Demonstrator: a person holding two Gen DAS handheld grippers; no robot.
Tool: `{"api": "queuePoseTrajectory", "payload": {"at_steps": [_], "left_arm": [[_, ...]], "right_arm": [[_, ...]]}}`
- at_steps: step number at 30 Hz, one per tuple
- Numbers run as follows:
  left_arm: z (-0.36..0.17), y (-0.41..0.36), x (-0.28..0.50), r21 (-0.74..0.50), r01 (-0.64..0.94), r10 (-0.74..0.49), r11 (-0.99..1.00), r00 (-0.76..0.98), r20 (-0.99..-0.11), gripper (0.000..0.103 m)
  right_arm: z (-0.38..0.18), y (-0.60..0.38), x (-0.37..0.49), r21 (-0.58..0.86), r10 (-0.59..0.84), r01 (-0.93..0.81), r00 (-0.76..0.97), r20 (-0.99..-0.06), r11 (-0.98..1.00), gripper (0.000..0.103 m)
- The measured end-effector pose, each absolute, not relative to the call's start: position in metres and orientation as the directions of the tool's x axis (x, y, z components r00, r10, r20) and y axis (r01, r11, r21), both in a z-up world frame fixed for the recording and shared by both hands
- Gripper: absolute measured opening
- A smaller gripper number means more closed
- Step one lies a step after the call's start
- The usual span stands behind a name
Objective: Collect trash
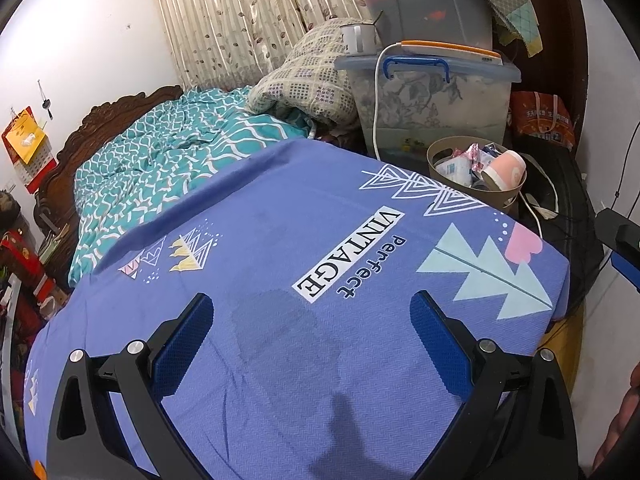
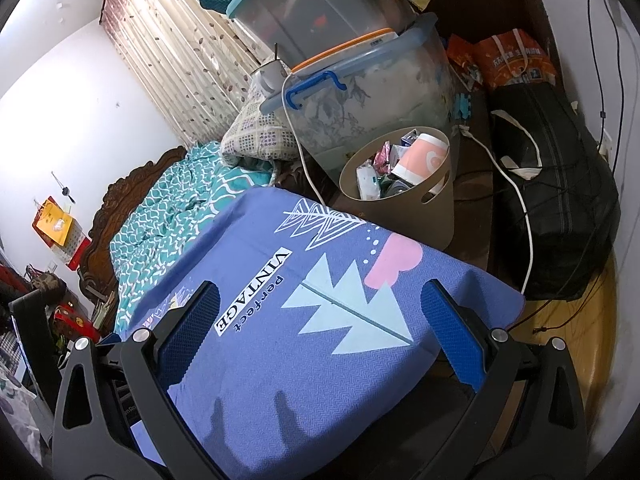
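Over the purple-blue printed cloth (image 1: 280, 240) that covers the counter, the left tongs (image 1: 311, 320) hang with their blue-padded fingers (image 1: 188, 344) spread wide apart and nothing between them; the right tongs (image 2: 320, 312) hang over the same cloth's corner, likewise parted and bare, their pads (image 2: 456, 340) blue and textured; shadows of both fall on the cloth toward 6 o'clock. Seen from the left wrist, at 1 o'clock past the counter's far edge, stands a tan trash bin (image 1: 436, 156) with cut-out handles, already holding wrappers, a tissue pack and a pink paper cup (image 1: 506, 170) tilted on its side at the rim; seen from the right wrist the same bin (image 2: 404, 216) sits at 12 o'clock, just beyond the cloth. A white cable (image 2: 298, 140) runs down beside it from the clear storage box (image 2: 380, 92) with blue latches; a black bag (image 2: 560, 208) lies at 2 o'clock. At 10 o'clock, a bed with a teal patterned quilt (image 1: 160, 160).
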State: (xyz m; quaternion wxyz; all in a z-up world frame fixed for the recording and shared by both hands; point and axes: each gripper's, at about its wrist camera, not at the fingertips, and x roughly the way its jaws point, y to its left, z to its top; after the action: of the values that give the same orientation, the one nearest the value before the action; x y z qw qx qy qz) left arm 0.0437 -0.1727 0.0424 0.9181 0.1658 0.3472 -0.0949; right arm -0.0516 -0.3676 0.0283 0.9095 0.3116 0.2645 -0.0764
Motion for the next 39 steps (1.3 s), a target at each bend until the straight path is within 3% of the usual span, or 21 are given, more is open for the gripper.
{"api": "queuePoseTrajectory", "payload": {"at_steps": [39], "left_arm": [[0.0376, -0.1719, 0.0451, 0.244, 0.293, -0.054, 0.924, 0.735, -0.676, 0.095]], "right_arm": [[0.029, -0.3696, -0.0504, 0.527, 0.028, 0.304, 0.847, -0.53, 0.794, 0.1]]}}
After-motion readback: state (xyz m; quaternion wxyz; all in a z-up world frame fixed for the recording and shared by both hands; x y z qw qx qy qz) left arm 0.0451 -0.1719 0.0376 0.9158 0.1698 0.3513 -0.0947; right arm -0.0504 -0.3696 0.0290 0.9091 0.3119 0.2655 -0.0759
